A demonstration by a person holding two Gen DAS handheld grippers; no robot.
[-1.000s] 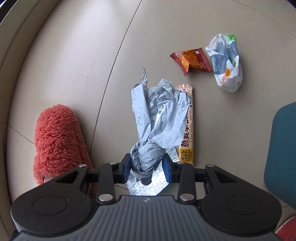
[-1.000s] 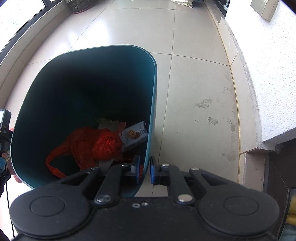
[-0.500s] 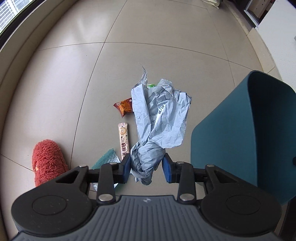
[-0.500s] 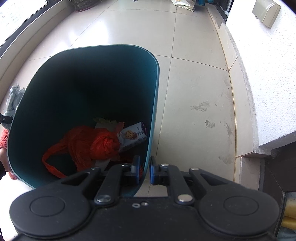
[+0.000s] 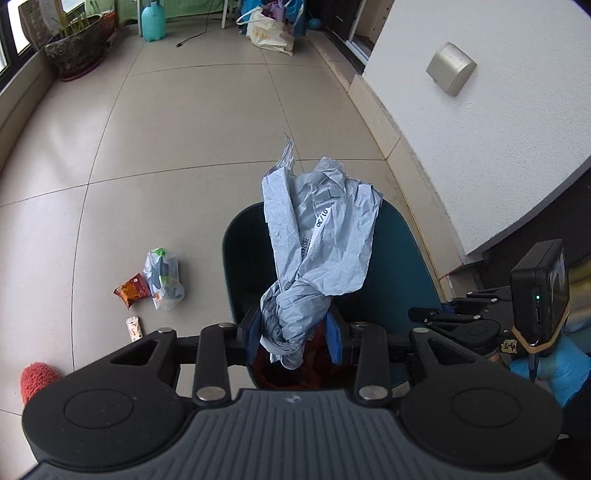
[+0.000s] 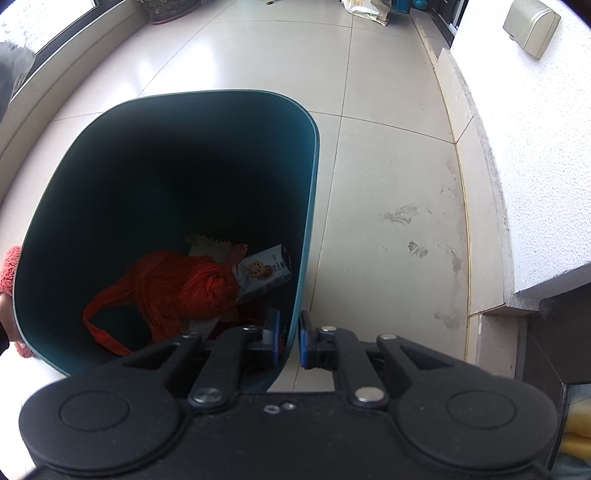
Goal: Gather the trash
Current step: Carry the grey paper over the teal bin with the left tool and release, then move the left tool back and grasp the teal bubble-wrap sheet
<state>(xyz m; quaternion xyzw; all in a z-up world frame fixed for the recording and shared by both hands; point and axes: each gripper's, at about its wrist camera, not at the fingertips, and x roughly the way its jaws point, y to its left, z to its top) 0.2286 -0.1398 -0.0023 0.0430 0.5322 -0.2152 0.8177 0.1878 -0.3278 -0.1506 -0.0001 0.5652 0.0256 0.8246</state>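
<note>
My left gripper [image 5: 294, 329] is shut on a crumpled grey-blue plastic bag [image 5: 317, 251], which hangs over the mouth of the teal trash bin [image 5: 240, 258]. My right gripper [image 6: 289, 339] is shut on the near wall of that bin [image 6: 306, 206], one finger inside and one outside. Inside the bin lie a red plastic bag [image 6: 177, 288] and a small printed carton [image 6: 264, 271]. On the floor to the bin's left lie a white wrapper [image 5: 163, 278], an orange snack packet [image 5: 132, 290] and a slim sachet [image 5: 133, 328].
A red fuzzy slipper [image 5: 37, 378] lies at the lower left. A white wall [image 5: 480, 129] with a low ledge runs along the right. A potted plant [image 5: 75, 48], a teal bottle [image 5: 153, 20] and a shopping bag [image 5: 269, 33] stand far off on the tiled floor.
My left gripper rose and swung to the right with the grey-blue bag, from above the floor litter to above the bin's opening. The right gripper kept still on the bin's wall.
</note>
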